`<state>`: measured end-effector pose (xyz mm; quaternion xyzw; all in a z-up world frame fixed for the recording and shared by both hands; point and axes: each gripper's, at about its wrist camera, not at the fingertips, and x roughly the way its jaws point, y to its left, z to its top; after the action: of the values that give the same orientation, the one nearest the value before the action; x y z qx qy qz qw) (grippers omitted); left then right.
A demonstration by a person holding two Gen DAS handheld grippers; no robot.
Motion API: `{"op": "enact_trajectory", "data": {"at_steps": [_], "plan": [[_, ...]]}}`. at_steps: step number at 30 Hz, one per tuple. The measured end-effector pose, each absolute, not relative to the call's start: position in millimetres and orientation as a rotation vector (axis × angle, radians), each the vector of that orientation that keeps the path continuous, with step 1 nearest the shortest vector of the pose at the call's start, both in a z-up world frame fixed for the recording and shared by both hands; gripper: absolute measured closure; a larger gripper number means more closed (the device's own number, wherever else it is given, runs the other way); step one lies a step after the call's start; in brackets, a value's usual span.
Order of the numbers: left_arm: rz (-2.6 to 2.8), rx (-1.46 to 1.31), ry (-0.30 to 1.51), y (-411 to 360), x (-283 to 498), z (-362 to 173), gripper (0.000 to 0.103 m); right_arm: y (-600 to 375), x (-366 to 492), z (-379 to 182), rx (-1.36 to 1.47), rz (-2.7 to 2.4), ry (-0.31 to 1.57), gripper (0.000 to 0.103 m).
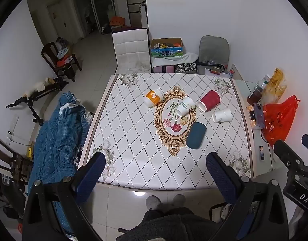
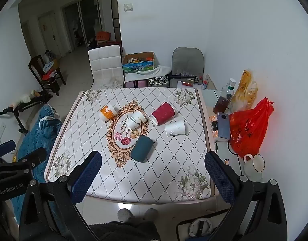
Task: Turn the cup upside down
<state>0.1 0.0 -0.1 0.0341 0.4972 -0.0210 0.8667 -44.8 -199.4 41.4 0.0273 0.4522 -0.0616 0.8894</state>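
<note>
Left gripper (image 1: 155,165): held short of the near worktop edge, fingers spread wide, nothing between them.
Right gripper (image 2: 153,163): likewise short of the near edge, fingers wide apart and empty.
Worktop (image 2: 174,172): a quilted floral cover; the near strip is bare, so open room for an approach is offered there.
Teal cup (image 2: 142,149): nearest, lying on its side beside the oval medallion (base toward the grippers, it seems).
Speckled white cup (image 2: 175,128): on its side, right of centre, just beside the red cup (image 2: 162,113).
Printed white cup (image 2: 134,120): tipped on the medallion, mid-worktop.
Orange cup (image 2: 107,112): farthest left, also on its side.
Risk: a cup on its side may be rolled away by a glancing finger, or crushed if paper is squeezed hard.
Right edge: a phone (image 2: 223,125), red bag (image 2: 248,126) and mug (image 2: 254,164) are crowded there, so a wide swing could knock them.
</note>
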Motion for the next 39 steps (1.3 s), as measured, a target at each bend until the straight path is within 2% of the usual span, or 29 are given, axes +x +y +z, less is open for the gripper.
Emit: {"op": "enact_trajectory", "data": {"at_steps": [39], "plan": [[-0.050, 0.064, 1.007, -5, -1, 17, 0.000, -204, -48, 47, 0.061, -0.123, 0.923, 0.000]]}}
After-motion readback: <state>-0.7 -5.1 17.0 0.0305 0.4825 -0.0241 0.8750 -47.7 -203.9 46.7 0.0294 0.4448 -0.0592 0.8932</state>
